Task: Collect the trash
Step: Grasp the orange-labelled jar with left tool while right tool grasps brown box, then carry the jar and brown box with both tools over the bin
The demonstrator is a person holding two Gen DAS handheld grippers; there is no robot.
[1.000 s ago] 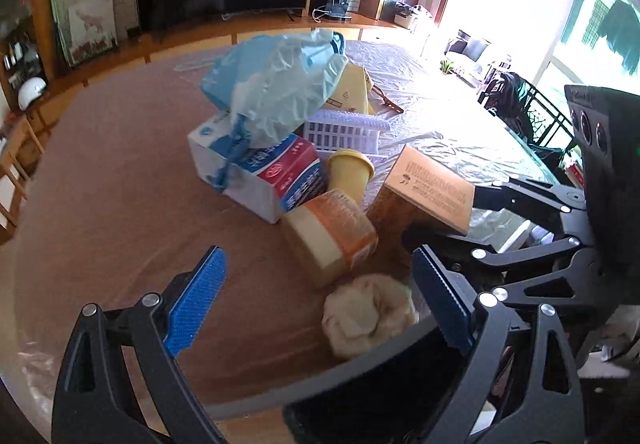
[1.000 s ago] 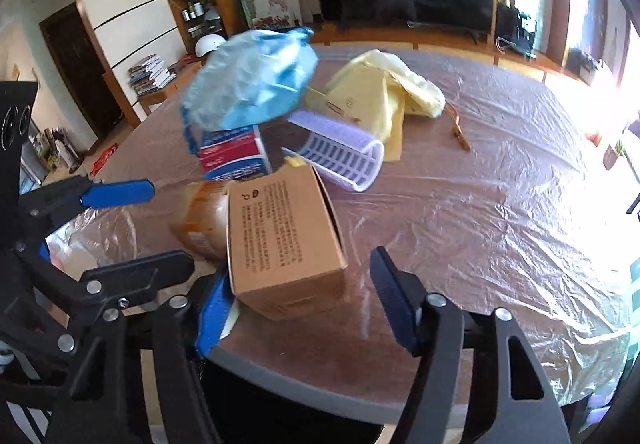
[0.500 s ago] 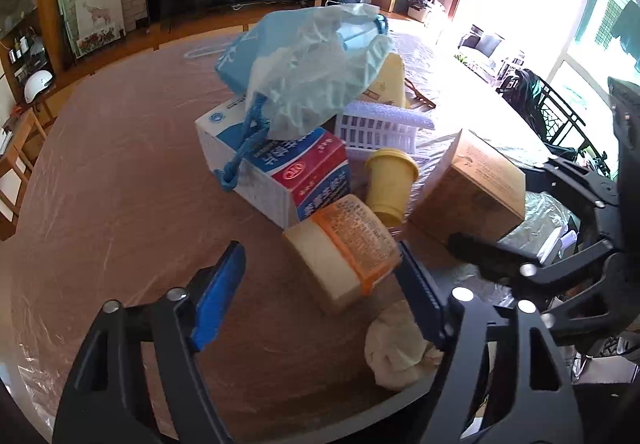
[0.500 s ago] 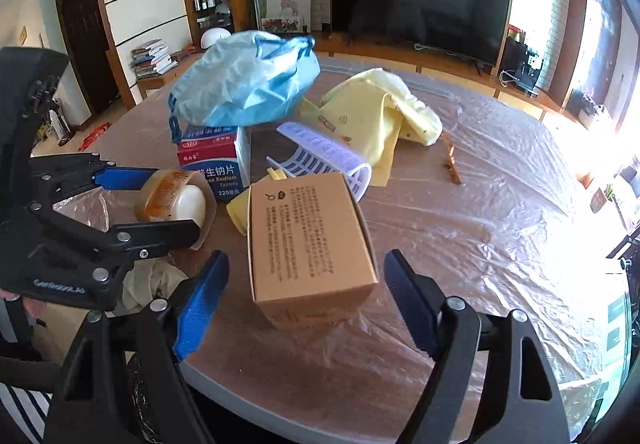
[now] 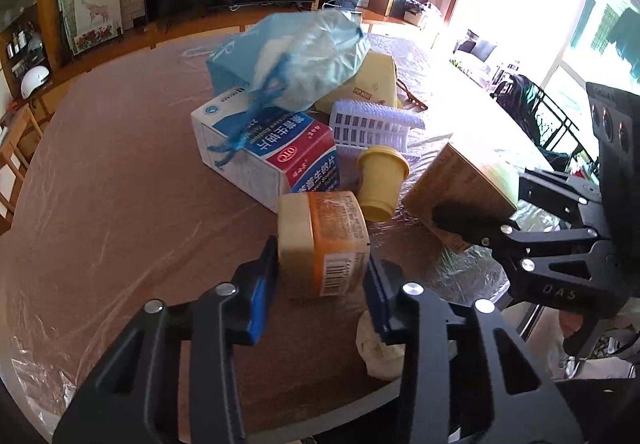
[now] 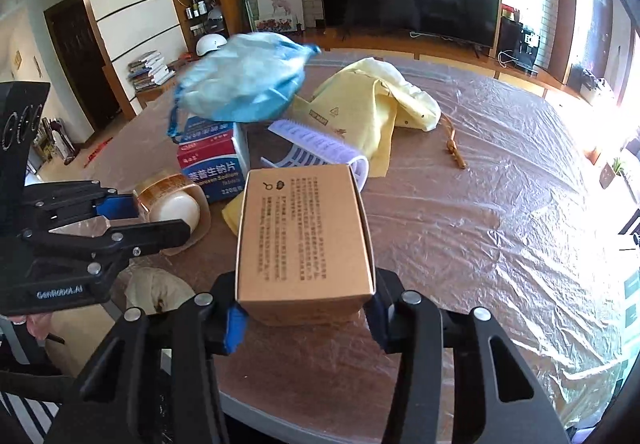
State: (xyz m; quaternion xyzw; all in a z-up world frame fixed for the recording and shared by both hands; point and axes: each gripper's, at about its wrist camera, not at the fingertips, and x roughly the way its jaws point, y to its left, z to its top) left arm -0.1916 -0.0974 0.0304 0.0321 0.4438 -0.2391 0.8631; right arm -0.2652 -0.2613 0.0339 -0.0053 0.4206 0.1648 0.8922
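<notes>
While both hands work at the near edge of the plastic-covered surface (image 6: 500, 212), each tool is already clamped on its own piece of trash: the left tool (image 5: 320, 284) has its blue pads pressed against the two sides of the tub (image 5: 328, 244) with the orange label, which lies on its side, and the right tool (image 6: 306, 314) grips the near end of the cardboard box (image 6: 304, 232) across its width. Both things sit nearest the edge, so taking them first looks sensible, since it needs no reach over the pile. Behind them lie the rest: a blue plastic bag (image 5: 296, 52) slumped on top of a medicine carton (image 5: 264, 152), a small yellow cup (image 5: 380, 180) upside down between the tub and the box, a white plastic basket (image 5: 376, 124), and a yellow bag (image 6: 368, 108) farther back. A crumpled paper wad (image 5: 378, 350) sits at the very edge, just below the left tool. No bin shows in either view, so where the trash goes cannot be told. The next step is probably lifting both pieces clear.
</notes>
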